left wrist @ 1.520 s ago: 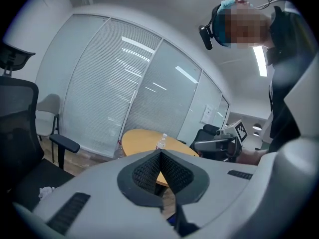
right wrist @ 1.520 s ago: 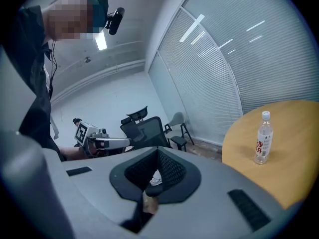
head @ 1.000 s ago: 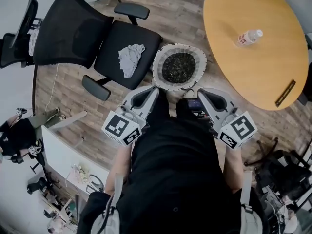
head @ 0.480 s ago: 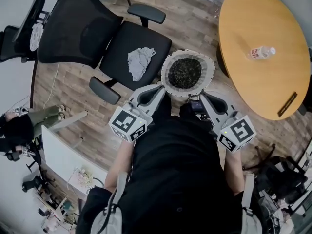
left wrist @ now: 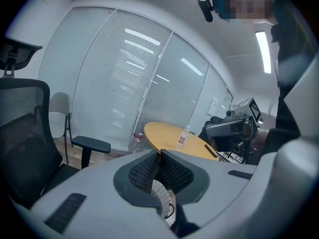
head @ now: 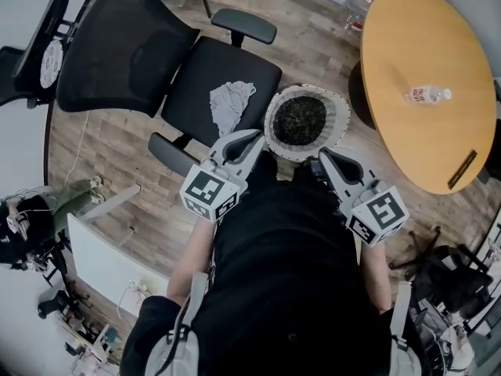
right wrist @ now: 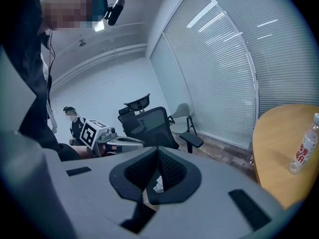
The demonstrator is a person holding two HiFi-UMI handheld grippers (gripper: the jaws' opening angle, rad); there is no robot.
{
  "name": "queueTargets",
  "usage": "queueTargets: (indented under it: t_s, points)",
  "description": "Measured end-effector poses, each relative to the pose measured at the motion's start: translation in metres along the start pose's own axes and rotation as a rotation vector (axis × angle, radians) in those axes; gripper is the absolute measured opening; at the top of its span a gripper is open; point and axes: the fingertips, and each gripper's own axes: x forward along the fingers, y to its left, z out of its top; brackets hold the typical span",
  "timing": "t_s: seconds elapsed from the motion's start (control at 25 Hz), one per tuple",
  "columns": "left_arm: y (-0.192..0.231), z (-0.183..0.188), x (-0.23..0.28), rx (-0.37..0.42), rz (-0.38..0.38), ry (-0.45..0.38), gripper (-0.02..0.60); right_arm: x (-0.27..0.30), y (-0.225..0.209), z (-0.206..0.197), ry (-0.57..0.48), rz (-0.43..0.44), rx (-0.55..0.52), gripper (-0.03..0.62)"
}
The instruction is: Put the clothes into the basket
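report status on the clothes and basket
Left tool and right tool shut, empty. Grey cloth on chair seat, not in basket. Path looks clear.

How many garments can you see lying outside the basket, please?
1: a crumpled light grey garment lies on the black office chair's seat, left of the round white-rimmed woven basket. Others may be hidden from view.
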Motion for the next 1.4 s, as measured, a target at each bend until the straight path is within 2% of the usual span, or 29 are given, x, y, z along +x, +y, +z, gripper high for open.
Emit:
queueTargets:
  t_s: [0.52, 0.68, 0.96, 1.2, 1.4]
  points:
    - [0.074, -0.035, -0.002, -0.039, -0.008, 0.114, 0.023, 0.040, -0.001, 0.002, 0.035, -0.099, 0.077, 0.017]
    - [0.097, -0.060, 0.002, -0.072, -0.009, 0.156, 0.115, 0.047, 0.002, -0.002, 0.060, -0.114, 0.093, 0.017]
    - [0.138, -0.113, 0.008, -0.133, 0.026, 0.255, 0.156, 0.054, -0.001, -0.014, 0.110, -0.152, 0.125, 0.017]
    - [0.173, -0.151, 0.015, -0.142, 0.086, 0.337, 0.236, 0.058, -0.004, -0.021, 0.145, -0.172, 0.145, 0.017]
    - [0.196, -0.186, 0.019, -0.161, 0.117, 0.406, 0.271, 0.060, -0.004, -0.027, 0.179, -0.191, 0.163, 0.017]
